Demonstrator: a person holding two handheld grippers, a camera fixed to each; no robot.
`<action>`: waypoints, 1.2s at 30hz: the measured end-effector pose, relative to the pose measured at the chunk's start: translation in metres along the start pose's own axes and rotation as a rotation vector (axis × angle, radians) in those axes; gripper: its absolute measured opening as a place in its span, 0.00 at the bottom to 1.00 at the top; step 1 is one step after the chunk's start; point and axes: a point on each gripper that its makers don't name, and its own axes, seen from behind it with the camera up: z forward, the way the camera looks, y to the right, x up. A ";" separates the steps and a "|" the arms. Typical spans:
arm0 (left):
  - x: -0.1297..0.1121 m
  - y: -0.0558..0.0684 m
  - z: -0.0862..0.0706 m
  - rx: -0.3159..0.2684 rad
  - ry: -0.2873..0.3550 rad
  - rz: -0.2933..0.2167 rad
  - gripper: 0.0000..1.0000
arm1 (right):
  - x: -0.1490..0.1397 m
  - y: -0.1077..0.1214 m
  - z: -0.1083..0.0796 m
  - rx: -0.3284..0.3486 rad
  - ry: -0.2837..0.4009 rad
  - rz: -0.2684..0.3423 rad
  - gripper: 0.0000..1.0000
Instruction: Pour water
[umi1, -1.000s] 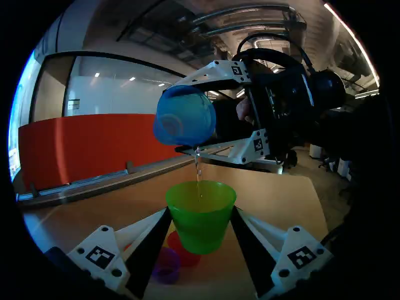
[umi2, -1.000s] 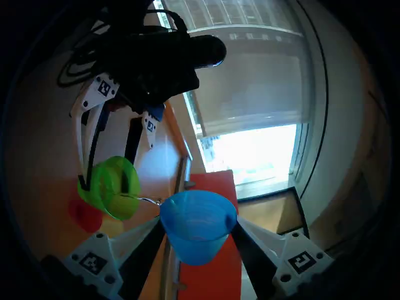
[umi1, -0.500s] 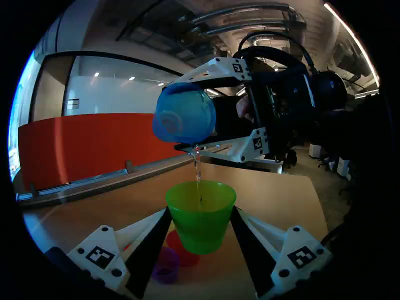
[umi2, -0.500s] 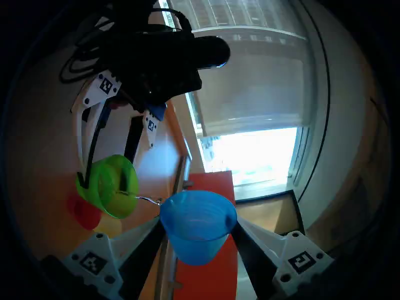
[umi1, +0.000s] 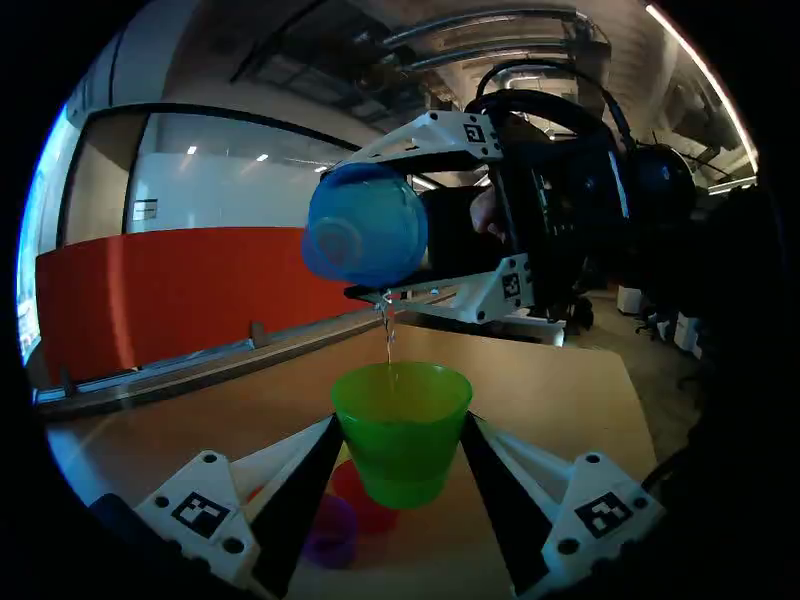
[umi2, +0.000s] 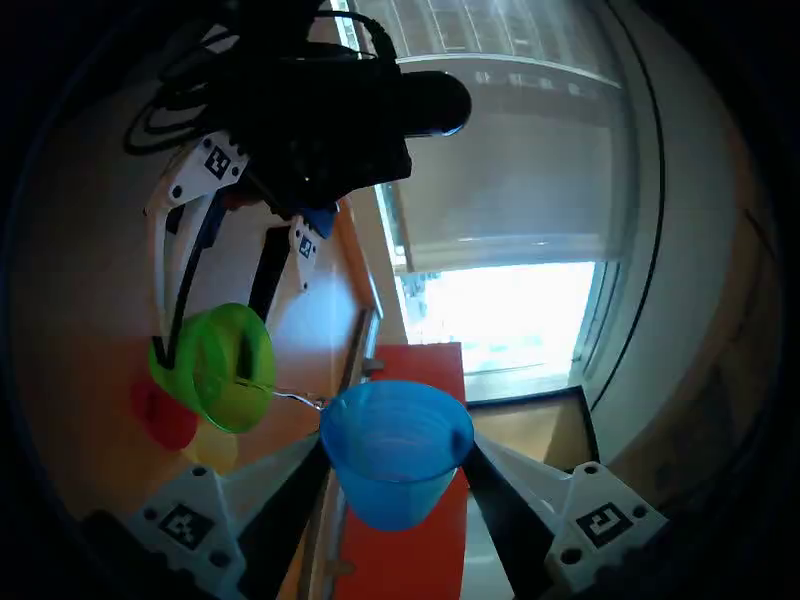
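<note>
**Blue cup tipped over green cup, water falling**

The left tongs (umi1: 400, 442) are closed on a green translucent plastic cup (umi1: 402, 410), one finger pressed to each side of it. The cup is upright, mouth up, over the pale wooden bench (umi1: 560, 390), well back from the bench's far edge, which runs along a red-orange wall panel (umi1: 180, 290).

The right tongs (umi2: 397, 452) grip a blue translucent plastic cup (umi2: 395, 470) between both fingers. In the left gripper view this cup hangs above the green one, tipped steeply so that its base faces the camera and its rim points down. Part of a hand (umi1: 487, 212) shows behind it on the tool's dark body.

A thin stream of water (umi1: 387, 335) drops from the blue cup's lowest lip into the mouth of the green cup.

Beneath the green cup, on the bench between the left fingers, lie a red plastic cup (umi1: 358, 495) and, just beside it on the nearer side, a purple plastic cup (umi1: 335, 530).
</note>
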 end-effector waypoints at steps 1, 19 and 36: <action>-0.001 0.000 0.000 0.000 -0.001 0.001 0.83 | 0.000 0.000 0.000 0.000 -0.001 -0.003 0.90; 0.002 -0.003 -0.001 0.007 0.006 0.003 0.83 | 0.012 -0.002 -0.002 0.004 -0.003 -0.062 0.90; 0.002 0.000 -0.001 0.003 0.007 0.008 0.83 | 0.017 0.002 -0.004 -0.005 -0.002 -0.088 0.90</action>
